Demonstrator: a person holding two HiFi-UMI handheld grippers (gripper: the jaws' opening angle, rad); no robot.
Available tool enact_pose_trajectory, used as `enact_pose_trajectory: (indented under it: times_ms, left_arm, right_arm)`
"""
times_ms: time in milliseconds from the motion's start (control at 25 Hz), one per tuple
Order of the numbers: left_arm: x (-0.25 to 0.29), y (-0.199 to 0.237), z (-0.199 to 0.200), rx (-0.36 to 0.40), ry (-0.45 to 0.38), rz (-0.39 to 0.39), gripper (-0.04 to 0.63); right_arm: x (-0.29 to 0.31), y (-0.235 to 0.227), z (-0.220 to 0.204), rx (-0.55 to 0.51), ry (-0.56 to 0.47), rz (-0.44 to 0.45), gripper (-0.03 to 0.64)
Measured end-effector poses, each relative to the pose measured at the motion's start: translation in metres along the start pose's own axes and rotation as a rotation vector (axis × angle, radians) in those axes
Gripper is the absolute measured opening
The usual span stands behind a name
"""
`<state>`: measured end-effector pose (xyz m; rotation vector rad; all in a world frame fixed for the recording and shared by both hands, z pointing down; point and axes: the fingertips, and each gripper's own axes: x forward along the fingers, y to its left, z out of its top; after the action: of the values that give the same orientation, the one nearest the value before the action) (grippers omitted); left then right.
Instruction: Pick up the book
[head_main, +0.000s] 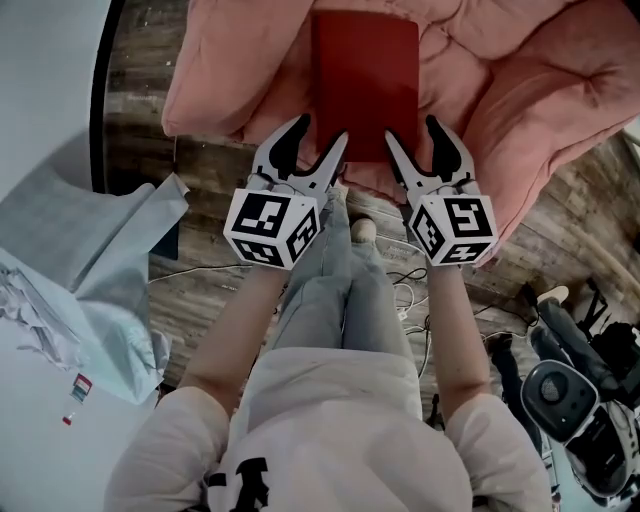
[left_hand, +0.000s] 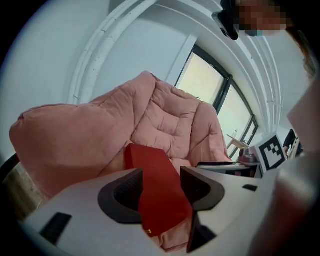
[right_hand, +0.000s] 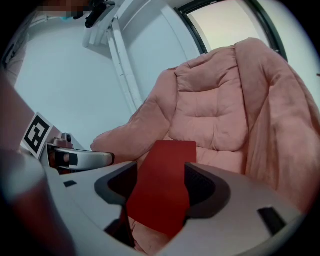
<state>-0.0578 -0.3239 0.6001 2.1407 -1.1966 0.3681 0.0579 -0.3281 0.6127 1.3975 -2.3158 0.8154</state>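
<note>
The book (head_main: 365, 80) is seen at the top centre of the head view, laid flat on the pink cushion (head_main: 225, 70); its long axis runs up and down the frame, with one short edge turned toward the lower part. The left gripper (head_main: 321, 132) is held at the book's lower-left corner and the right gripper (head_main: 411, 131) at its lower-right corner; neither is clearly nearer. Both sets of jaws are held apart and nothing is clasped; in each gripper view the red cover is framed in the gap between the pads, yet no pad is seen pressed on it. Each gap is lined up roughly with one long edge; a short advance up the frame, along the long axis, is judged necessary before closing; whether the tips are level with the cover cannot be told.
</note>
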Motion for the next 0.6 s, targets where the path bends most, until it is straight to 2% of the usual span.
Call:
enact_pose_trajectory:
  times_ms: [600]
  left_arm:
    - [0.029, 0.026, -0.034, -0.042, 0.091, 0.013, 0.24]
  right_arm:
    - [0.037, -0.022, -0.041, 0.033, 0.112, -0.031, 0.327]
